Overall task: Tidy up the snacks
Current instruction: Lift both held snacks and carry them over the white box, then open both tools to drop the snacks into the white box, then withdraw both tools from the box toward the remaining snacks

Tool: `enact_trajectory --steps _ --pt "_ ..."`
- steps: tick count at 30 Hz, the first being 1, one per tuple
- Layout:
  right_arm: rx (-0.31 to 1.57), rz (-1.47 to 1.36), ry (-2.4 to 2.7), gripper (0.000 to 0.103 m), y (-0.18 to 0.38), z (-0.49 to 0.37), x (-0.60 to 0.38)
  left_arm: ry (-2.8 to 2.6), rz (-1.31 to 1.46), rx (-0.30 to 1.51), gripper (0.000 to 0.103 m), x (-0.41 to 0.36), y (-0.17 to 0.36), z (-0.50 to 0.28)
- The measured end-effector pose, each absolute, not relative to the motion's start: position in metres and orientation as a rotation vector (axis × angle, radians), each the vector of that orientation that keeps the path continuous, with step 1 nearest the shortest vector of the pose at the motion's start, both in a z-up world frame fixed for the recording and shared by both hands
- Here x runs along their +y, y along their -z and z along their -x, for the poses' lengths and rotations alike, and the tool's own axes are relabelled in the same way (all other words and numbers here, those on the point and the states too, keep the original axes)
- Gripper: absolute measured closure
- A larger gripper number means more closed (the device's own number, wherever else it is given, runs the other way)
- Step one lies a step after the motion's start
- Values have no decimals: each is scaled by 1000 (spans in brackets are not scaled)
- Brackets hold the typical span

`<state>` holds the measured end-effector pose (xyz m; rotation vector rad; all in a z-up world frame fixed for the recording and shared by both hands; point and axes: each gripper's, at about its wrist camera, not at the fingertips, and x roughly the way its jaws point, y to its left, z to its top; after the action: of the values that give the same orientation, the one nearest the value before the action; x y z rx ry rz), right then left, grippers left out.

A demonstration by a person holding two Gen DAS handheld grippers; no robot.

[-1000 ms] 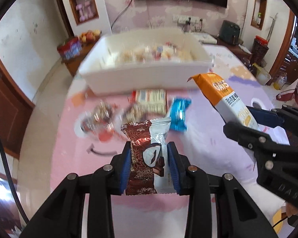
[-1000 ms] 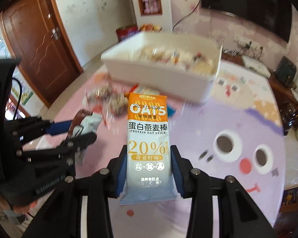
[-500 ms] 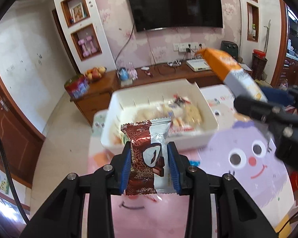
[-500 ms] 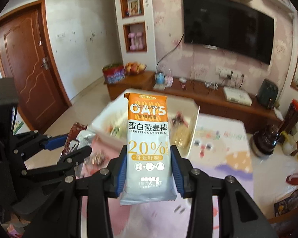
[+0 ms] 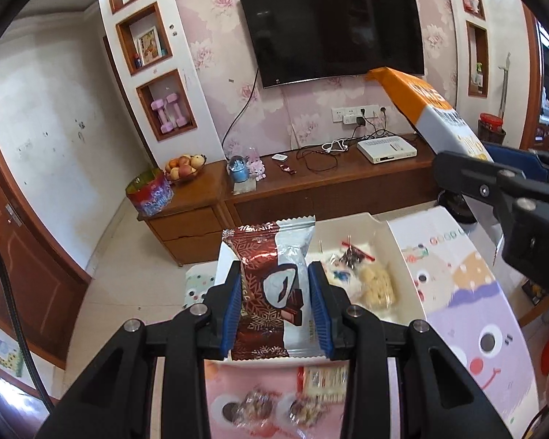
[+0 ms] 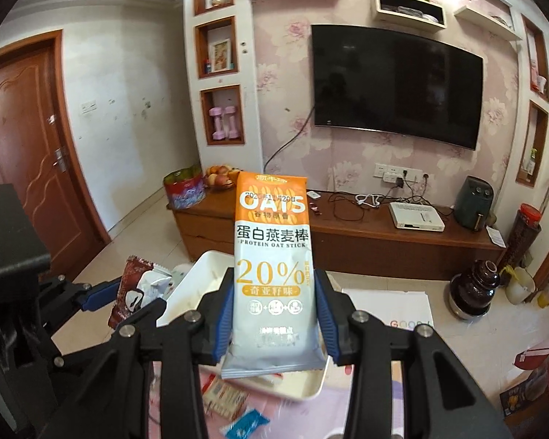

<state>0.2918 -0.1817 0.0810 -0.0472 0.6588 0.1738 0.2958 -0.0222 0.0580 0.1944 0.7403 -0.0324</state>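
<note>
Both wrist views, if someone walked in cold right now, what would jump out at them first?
The orange and white oat stick packet stands upright, clamped in the right gripper, filling the middle of the right wrist view. The left gripper pinches a brown and silver chocolate snack packet over the white bin of snacks on the pink cartoon tablecloth. Behind both, a big black TV hangs on the floral wall.

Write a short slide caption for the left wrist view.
Left gripper holds a brown snack pack above the white box.
</note>
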Motion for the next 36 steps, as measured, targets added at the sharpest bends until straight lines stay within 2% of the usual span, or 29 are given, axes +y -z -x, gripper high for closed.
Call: enact_trajectory --steps 11,24,25,26,27,28,36 --pt "830 -14 -109 62 -10 -363 -192 28 -133 858 70 -11 5 -369" --pt "940 -11 -91 62 44 -391 -182 1 -143 938 68 -6 54 -395" --pt "952 -7 -92 62 48 -392 -181 -4 -141 943 65 -5 57 -397" --pt "964 -1 -91 61 52 -392 -179 -3 -136 953 44 -3 60 -400" --pt "976 11 -87 61 56 -394 -179 1 -125 967 15 -1 63 -402" --pt "999 35 -75 61 63 -395 -177 -3 -110 968 9 2 66 -402" --pt "1041 77 -56 53 78 -386 -176 -22 -41 997 8 24 73 -396"
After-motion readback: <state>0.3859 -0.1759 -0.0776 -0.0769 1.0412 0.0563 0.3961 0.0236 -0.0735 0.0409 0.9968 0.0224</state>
